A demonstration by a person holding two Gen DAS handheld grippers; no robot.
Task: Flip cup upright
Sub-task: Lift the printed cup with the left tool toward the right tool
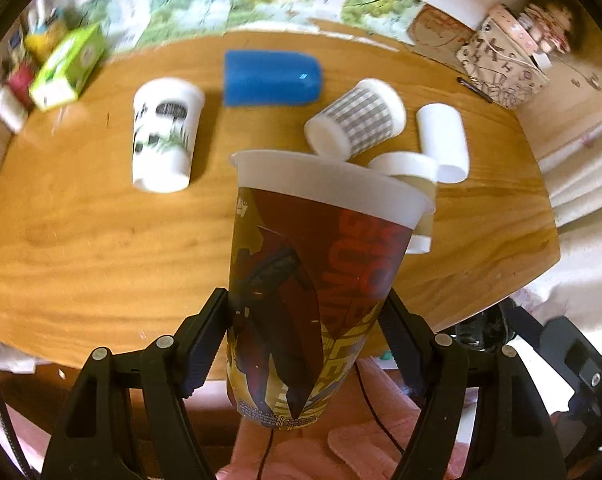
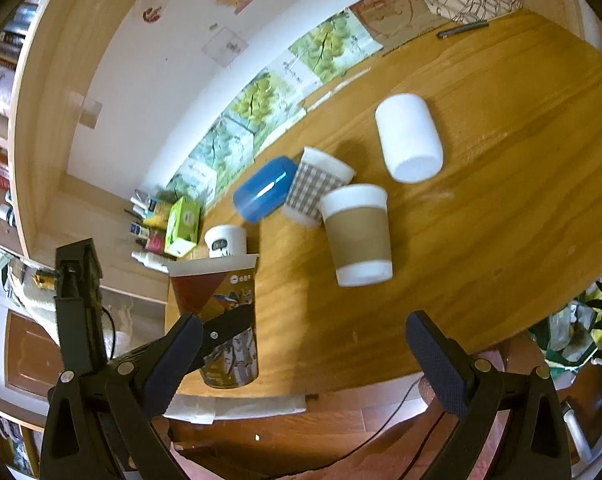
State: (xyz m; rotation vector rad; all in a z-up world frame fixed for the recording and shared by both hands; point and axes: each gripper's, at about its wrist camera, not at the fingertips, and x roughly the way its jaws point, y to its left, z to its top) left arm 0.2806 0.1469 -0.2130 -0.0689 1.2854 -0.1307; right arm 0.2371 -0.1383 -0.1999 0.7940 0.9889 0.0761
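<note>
My left gripper (image 1: 305, 336) is shut on a tall printed cup (image 1: 313, 280) with red and yellow graphics and a white rim, held rim-up above the near edge of the wooden table (image 1: 81, 248). The same cup (image 2: 221, 312) shows in the right wrist view, clamped by the left gripper's black fingers (image 2: 229, 326). My right gripper (image 2: 301, 360) is open and empty above the table's near edge. Several other cups lie on their sides: a brown-sleeved one (image 2: 357, 236), a checked one (image 2: 315, 188), a plain white one (image 2: 409, 138) and a blue one (image 2: 265, 190).
A white cup with black print (image 1: 163, 132) stands on the table's left part. A green box (image 1: 69, 66) and small bottles sit at the far left corner. A patterned paper bag (image 1: 501, 64) and a pen (image 1: 475, 88) are at the far right.
</note>
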